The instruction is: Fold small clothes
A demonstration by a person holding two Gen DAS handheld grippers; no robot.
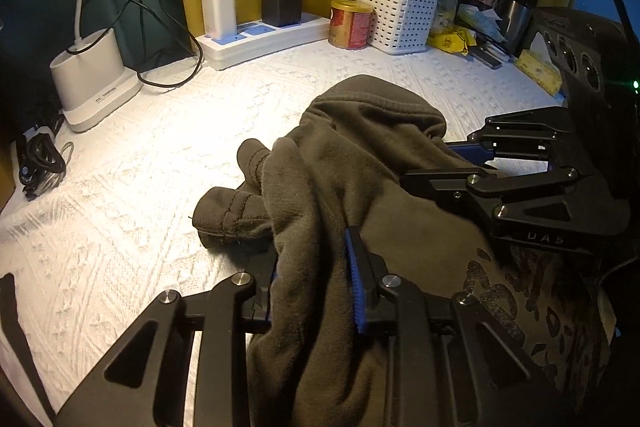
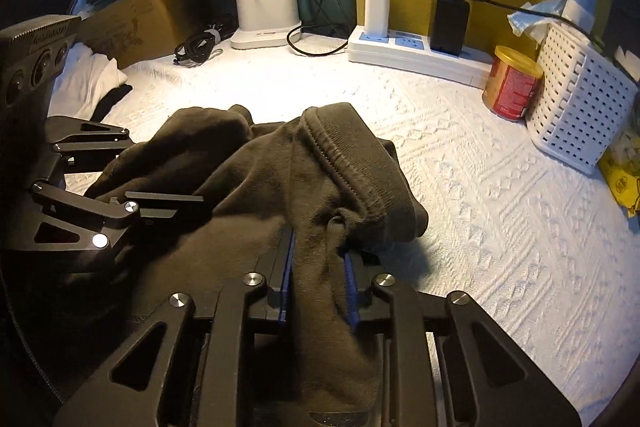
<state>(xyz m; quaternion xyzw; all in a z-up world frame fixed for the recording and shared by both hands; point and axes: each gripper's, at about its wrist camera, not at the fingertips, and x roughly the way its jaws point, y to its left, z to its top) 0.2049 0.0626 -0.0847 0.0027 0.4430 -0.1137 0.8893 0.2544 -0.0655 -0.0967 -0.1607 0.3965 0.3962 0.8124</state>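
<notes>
We have the left gripper (image 1: 312, 291) clamped on a thick bunch of the dark garment (image 1: 360, 163), and the right gripper (image 2: 318, 271) likewise closed on a gathered fold of the same cloth near its ribbed hem; both sets of jaws stand narrow with fabric squeezed between the blue pads. The garment lies crumpled in the middle of the tabletop (image 1: 140, 187), towards its near edge, heaped between our two grippers.

The risk as we judge it: each grip has taken several layers instead of one edge, so lifting or spreading could drag the whole heap along and leave it twisted, not flat. A pad could also let slip a thick wad. If we swing the cloth wide towards the far edge, it might brush the red tin (image 1: 351, 25) or the white basket (image 1: 400, 11) standing there.

The garment is a soft, brownish-grey knit, heavily creased, with stitched hems and a darker printed pattern on the part nearest us in the left wrist view. We cannot tell what kind of garment it is.
</notes>
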